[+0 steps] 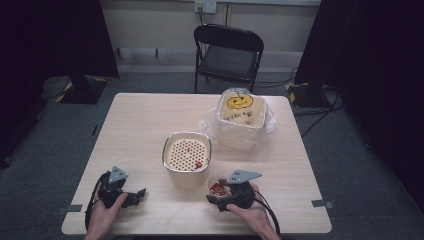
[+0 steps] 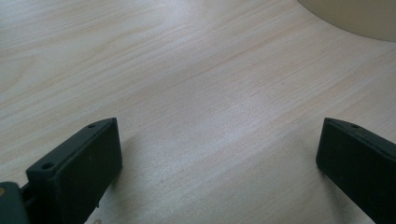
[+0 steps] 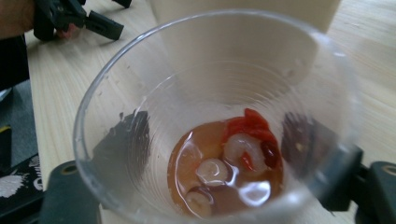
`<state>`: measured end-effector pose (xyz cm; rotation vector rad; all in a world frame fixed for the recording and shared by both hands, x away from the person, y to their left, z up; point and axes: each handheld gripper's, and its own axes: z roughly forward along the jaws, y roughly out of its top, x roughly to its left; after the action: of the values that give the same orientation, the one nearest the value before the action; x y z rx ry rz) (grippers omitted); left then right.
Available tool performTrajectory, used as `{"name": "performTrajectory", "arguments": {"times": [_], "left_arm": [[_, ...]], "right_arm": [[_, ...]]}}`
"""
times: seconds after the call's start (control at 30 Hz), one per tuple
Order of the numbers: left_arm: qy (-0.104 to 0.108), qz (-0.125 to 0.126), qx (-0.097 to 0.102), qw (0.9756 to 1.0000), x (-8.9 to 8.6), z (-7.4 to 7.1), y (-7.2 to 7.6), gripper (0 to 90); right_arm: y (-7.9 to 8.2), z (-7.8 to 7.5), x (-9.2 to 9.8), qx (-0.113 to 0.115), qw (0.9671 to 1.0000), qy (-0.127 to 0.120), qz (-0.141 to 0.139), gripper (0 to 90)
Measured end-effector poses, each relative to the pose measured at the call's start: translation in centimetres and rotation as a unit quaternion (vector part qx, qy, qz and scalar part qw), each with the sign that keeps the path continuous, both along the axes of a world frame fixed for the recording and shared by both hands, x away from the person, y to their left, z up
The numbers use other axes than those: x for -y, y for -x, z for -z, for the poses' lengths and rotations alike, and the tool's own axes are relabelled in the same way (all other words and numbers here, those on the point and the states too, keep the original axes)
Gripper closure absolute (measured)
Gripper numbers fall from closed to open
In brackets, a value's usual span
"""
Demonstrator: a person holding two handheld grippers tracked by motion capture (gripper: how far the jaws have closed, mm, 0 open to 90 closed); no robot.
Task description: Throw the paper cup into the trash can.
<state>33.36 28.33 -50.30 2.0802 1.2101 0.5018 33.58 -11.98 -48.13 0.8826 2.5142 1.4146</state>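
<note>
Recording studio or lab. Evidence: black curtains [image 1: 55, 35] at 10 and 2 o'clock, folding chair [image 1: 228, 55] at 12 o'clock, floor cables [image 1: 320, 107], tape markers [image 1: 68, 209] on the wooden table [image 1: 135, 130].

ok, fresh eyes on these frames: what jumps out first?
The clear cup clamped in the right gripper near the table's front edge, holding reddish liquid and food scraps. Behind it, mid-table, the perforated strainer bin; farther back, a bag-lined bin with a yellow smiley.
</note>
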Motion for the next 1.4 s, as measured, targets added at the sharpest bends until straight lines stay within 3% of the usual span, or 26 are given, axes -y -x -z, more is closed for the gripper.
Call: {"name": "performTrajectory", "arguments": {"times": [0.2,0.6,0.9,1.3,1.4], "left_arm": [[-0.002,0.001,-0.001,1.0000,0.0,0.0,0.0,0.0],[0.000,0.000,0.000,1.0000,0.0,0.0,0.0,0.0],[-0.001,0.000,0.000,1.0000,0.0,0.0,0.0,0.0],[0.000,0.000,0.000,1.0000,0.0,0.0,0.0,0.0],[0.000,0.000,0.000,1.0000,0.0,0.0,0.0,0.0]], "right_arm": [[0.0,0.3,-0.5,0.012,0.9997,0.019,0.001,35.9],[-0.3,-0.5,0.5,0.011,0.9997,0.012,0.017,40.6],[-1.0,-2.1,2.2,0.008,0.9986,0.005,0.052,41.1],[-2.1,-4.8,3.2,0.031,0.9967,-0.011,0.075,41.5],[-2.2,-5.8,3.2,0.039,0.9961,-0.005,0.079,41.5]]}}
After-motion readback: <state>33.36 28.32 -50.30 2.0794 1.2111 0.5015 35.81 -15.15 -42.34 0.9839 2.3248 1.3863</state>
